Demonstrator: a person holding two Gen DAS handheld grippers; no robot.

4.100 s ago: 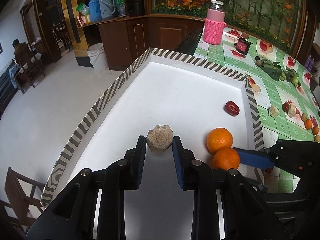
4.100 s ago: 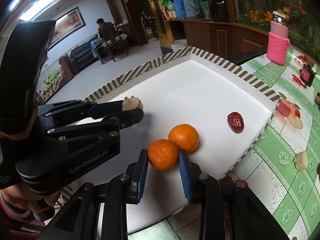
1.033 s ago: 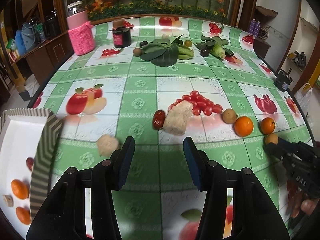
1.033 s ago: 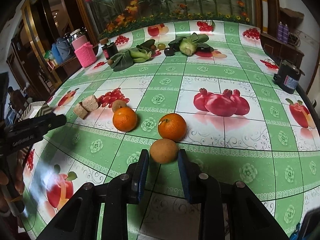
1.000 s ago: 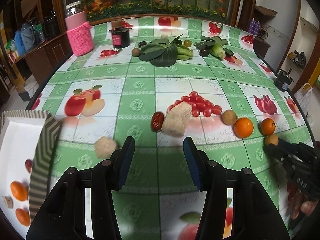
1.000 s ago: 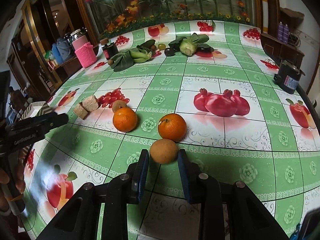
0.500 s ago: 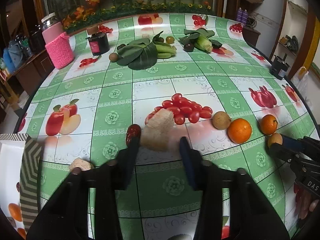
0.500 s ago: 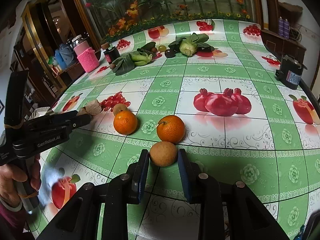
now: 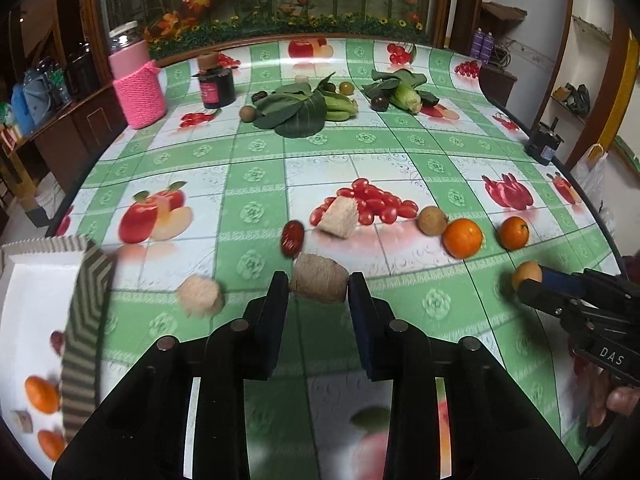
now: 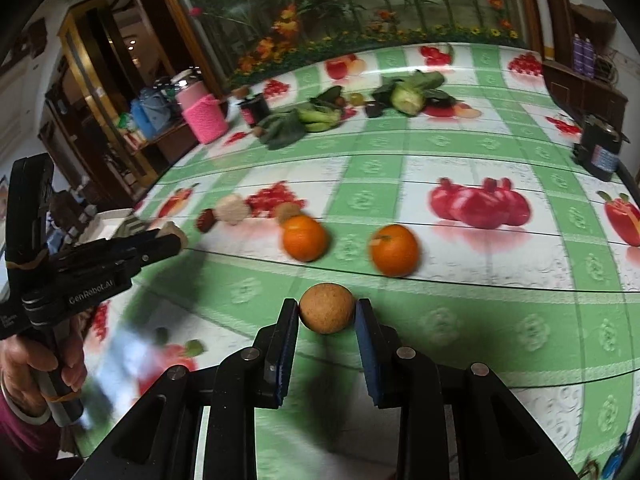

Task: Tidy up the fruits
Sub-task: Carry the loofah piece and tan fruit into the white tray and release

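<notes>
My left gripper is shut on a tan fibrous chunk and holds it above the green fruit-print tablecloth. My right gripper is shut on a round brown fruit; it also shows in the left wrist view. Two oranges lie just beyond it. A red date, another tan chunk, a third tan chunk and a small brown fruit lie on the table. The white tray with a striped rim sits at the far left and holds oranges.
At the back of the table stand a pink knitted jar, a dark jar, leafy greens and corn. A dark box sits at the right edge. The table's edge curves close on the right.
My left gripper has closed on a tan chunk and lifted it. My right gripper has lifted the brown fruit off the table and drawn back from the oranges.
</notes>
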